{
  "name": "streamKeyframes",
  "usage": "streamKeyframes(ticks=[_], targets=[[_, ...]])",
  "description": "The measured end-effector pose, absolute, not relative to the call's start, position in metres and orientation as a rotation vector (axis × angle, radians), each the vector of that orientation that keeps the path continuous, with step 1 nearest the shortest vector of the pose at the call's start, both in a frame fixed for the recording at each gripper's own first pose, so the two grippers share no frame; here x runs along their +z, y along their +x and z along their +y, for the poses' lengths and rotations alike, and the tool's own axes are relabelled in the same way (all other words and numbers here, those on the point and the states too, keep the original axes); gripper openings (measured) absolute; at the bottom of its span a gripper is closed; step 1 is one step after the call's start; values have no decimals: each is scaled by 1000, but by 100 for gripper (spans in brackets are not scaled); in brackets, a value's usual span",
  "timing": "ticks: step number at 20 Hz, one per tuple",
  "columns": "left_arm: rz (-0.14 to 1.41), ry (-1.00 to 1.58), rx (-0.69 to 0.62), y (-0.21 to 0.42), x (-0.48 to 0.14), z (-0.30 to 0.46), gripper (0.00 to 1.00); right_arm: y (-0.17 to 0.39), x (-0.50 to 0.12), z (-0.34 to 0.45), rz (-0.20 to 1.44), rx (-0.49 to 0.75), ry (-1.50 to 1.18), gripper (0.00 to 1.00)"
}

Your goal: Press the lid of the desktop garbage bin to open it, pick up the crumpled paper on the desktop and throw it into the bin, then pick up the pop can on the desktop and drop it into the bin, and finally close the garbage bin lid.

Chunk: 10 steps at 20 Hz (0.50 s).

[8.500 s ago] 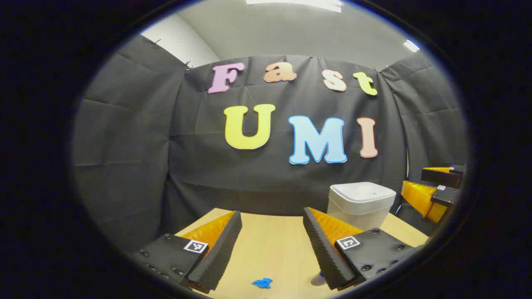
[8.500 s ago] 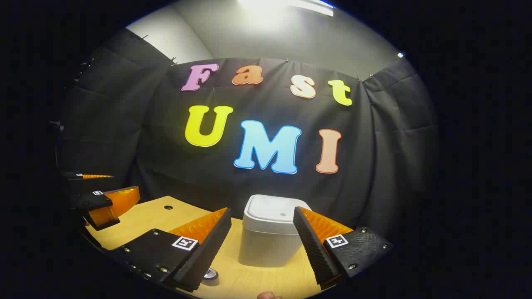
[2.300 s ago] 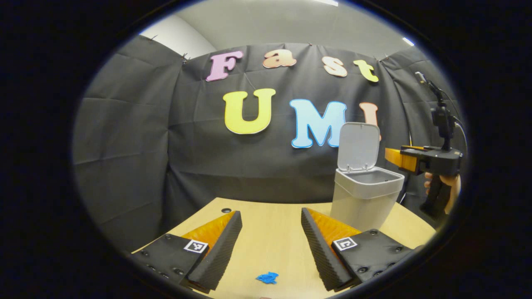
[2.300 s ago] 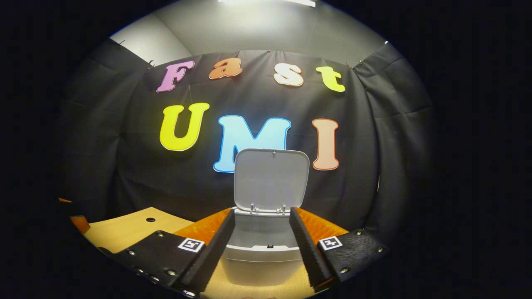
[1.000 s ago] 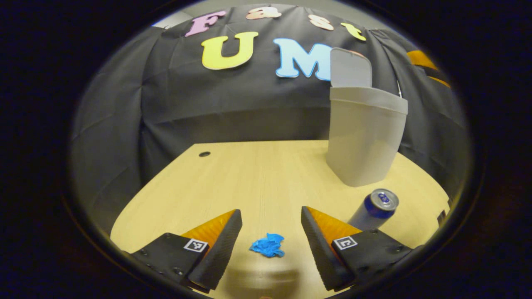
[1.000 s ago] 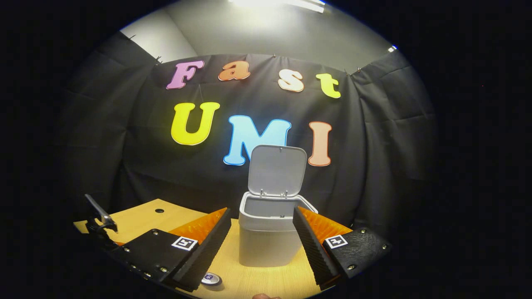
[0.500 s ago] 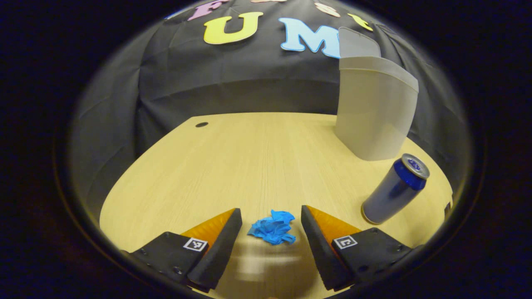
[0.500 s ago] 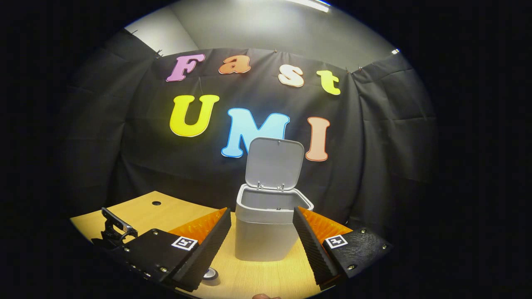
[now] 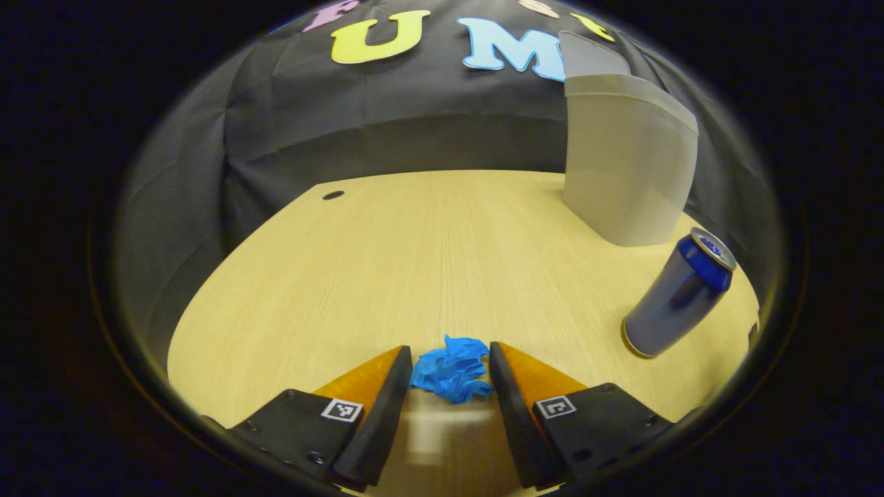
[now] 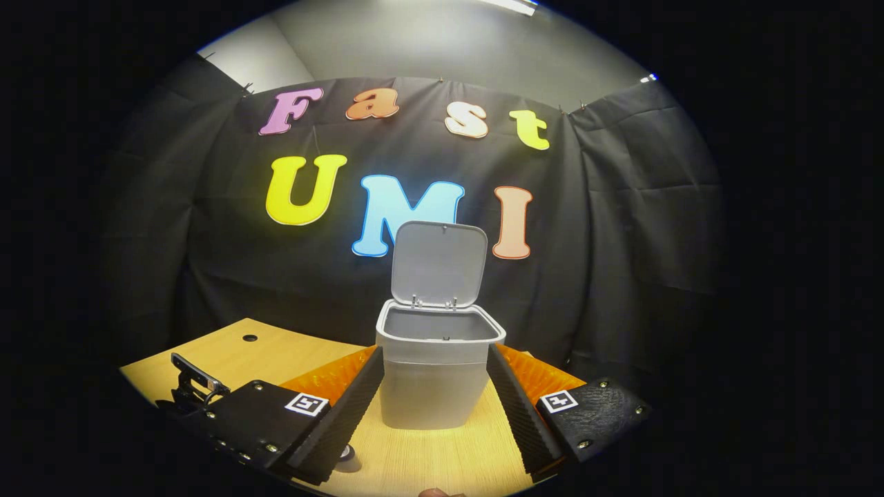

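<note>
Left gripper view, near edge of the desk (image 9: 359,276): the left gripper (image 9: 450,407) is low over the wood with the blue crumpled paper (image 9: 452,368) between its two fingers; both inner faces meet the wad's edges, though whether they press on it cannot be told. Half a second ago the fingers stood wider with clear gaps either side of the paper; they have since narrowed and the paper sits deeper between them. Toward the right edge of the desk the pop can (image 9: 679,293) stands upright, blue at the top and silver-grey below; its printing is too small to read. It shows larger and farther right than in the previous frame. Beyond it, at the far right corner, stands the garbage bin (image 9: 627,172), with its lid (image 9: 590,56) raised. Right gripper view: the right gripper (image 10: 434,407) is held spread, nothing between its fingers, aimed at the bin (image 10: 434,376). The lid (image 10: 437,264) stands upright on its rear hinge, as it did a moment ago; the part of the interior that can be seen holds nothing. A small round hole (image 10: 249,338) marks the desk's far left corner.
</note>
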<state>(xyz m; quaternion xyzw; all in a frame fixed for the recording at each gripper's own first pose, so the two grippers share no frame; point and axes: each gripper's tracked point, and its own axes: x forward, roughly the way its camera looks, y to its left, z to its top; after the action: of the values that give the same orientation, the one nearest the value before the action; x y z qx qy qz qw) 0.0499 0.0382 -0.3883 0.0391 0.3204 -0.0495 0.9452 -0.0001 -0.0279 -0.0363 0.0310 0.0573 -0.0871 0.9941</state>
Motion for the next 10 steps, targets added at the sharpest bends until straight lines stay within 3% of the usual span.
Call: streamKeyframes(ticks=[1, 2, 3, 5, 6, 7, 10], targets=[[653, 85, -96, 50, -390, 40, 68, 0, -38, -27, 118, -172, 61, 96], [653, 82, -96, 50, -389, 40, 80, -1, -38, -25, 120, -168, 59, 96], [657, 87, -102, 49, -390, 40, 52, 0, -39, -24, 121, -165, 57, 96], [655, 96, -126, 50, -390, 38, 52, -1, -41, -22, 126, -158, 44, 96], [655, 93, -123, 50, -390, 40, 59, -1, -42, -20, 129, -153, 36, 96], [653, 93, -130, 49, -389, 40, 40, -1, -43, -20, 128, -151, 28, 96], [645, 95, -140, 50, -388, 39, 40, -1, -41, -21, 122, -148, 26, 96]])
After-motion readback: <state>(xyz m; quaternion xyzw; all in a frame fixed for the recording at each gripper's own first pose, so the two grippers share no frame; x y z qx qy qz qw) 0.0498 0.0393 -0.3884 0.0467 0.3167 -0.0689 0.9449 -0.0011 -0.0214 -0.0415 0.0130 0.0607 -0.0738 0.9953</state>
